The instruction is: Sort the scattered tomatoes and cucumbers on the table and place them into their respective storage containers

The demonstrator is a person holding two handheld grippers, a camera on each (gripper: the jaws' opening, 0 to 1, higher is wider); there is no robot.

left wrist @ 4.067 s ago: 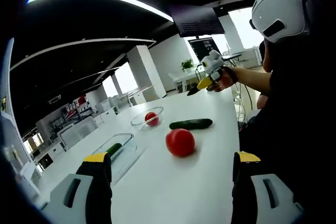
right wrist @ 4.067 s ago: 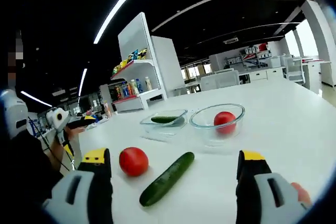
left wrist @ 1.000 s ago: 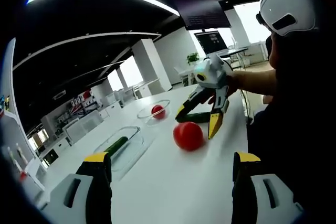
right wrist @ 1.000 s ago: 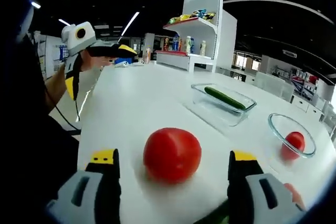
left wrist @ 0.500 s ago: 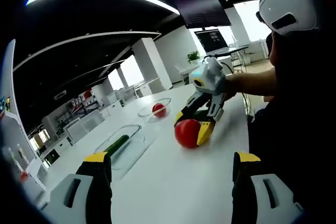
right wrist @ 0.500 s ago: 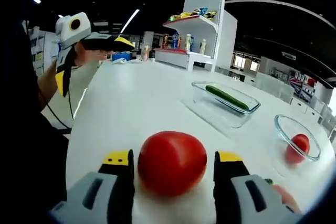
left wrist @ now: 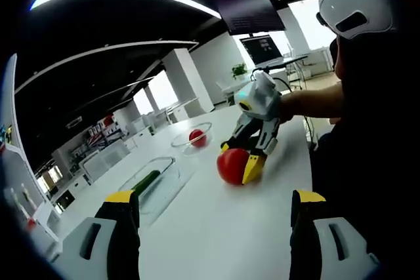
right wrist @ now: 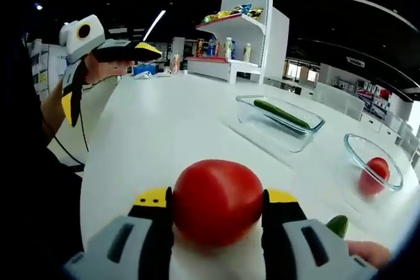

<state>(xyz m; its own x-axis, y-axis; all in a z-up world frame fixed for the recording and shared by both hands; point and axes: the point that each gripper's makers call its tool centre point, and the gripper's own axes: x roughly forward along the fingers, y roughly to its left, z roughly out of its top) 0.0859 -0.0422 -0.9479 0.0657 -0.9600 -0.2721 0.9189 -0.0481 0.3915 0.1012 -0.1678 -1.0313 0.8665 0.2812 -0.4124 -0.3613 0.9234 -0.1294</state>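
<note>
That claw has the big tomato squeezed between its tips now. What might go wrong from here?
Three things, I'd guess. The right gripper holds the tomato by its round, smooth sides, so it may slip out on lifting, or bruise if squeezed harder. The round bowl already holds a tomato, so a careless drop could knock it or bounce out. A loose cucumber lies right beside the gripper and could get nudged.

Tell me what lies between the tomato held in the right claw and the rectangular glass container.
Only bare white table. In the right gripper view, nothing lies between the tomato in the right claw and the rectangular container.
</note>
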